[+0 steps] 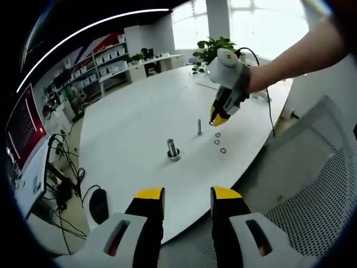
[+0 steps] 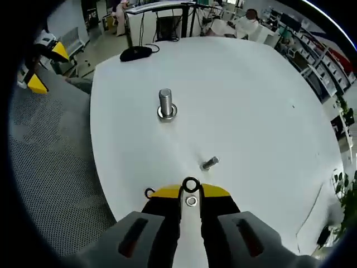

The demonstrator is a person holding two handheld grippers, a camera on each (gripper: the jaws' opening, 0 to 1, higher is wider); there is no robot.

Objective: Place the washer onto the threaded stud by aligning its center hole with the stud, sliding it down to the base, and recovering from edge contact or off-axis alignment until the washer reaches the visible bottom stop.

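A thin threaded stud (image 1: 199, 126) stands upright on the white table (image 1: 139, 111); from above it shows as a short grey post (image 2: 210, 163). My right gripper (image 2: 191, 188) is shut on a dark ring washer (image 2: 191, 183), held on edge at its yellow tips just short of the stud. Seen from the left gripper view, the right gripper (image 1: 215, 120) hangs tips down beside the stud, held by a hand. Loose washers (image 1: 217, 142) lie by the table edge; one washer (image 2: 191, 201) shows between my jaws. My left gripper (image 1: 187, 195) is open, off the table's edge.
A thicker bolt (image 1: 173, 149) with a washer at its base stands left of the stud, also seen as the bolt (image 2: 165, 104). A black mouse (image 2: 135, 53) lies at the far table edge. Grey mesh surface (image 1: 312, 212) borders the table. A plant (image 1: 215, 49) stands behind.
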